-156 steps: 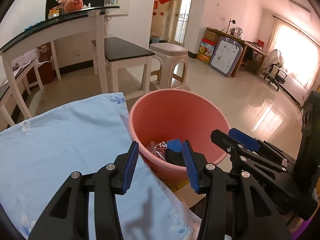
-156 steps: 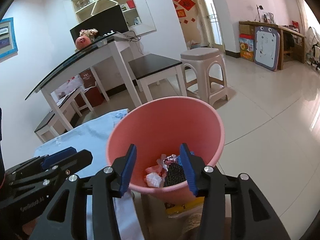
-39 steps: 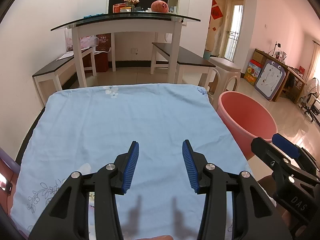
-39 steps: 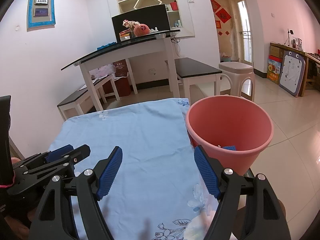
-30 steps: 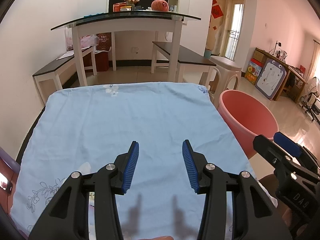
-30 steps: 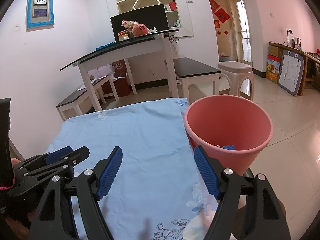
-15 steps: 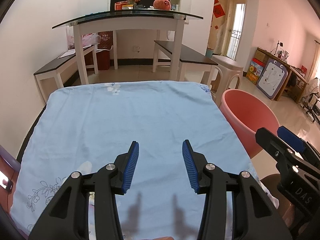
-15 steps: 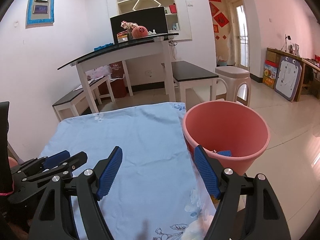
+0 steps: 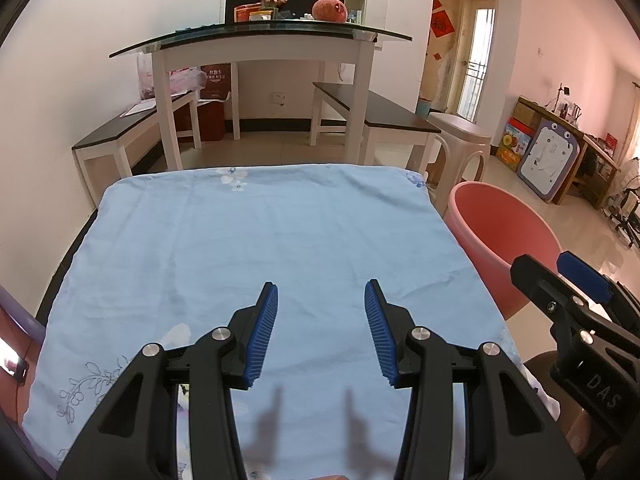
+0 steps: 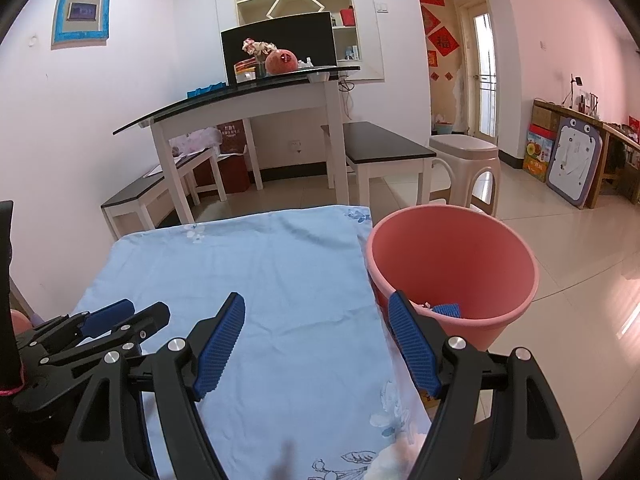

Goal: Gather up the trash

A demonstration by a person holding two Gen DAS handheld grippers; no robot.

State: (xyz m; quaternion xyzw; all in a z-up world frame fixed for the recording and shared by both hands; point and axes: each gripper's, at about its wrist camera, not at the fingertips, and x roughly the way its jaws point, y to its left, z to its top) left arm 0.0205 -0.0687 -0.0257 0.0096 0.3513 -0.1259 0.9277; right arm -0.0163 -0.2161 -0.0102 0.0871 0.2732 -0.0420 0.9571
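Note:
A pink plastic bucket (image 10: 496,236) stands on the floor at the right edge of a table covered with a light blue cloth (image 10: 280,280). A little trash (image 10: 444,309) shows at its bottom. The bucket also shows in the left wrist view (image 9: 516,240). My left gripper (image 9: 320,332) is open and empty above the cloth (image 9: 260,240). My right gripper (image 10: 316,344) is open and empty over the cloth's right edge, just short of the bucket. No loose trash shows on the cloth.
Beyond the table stand a white glass-topped table (image 9: 260,44), two dark-topped benches (image 9: 376,116) and a beige plastic stool (image 10: 464,156). Tiled floor (image 10: 580,264) lies to the right of the bucket.
Both grippers have pulled back from over the bucket to above the cloth. In the last second the views have drifted only slightly; both grippers stay open.

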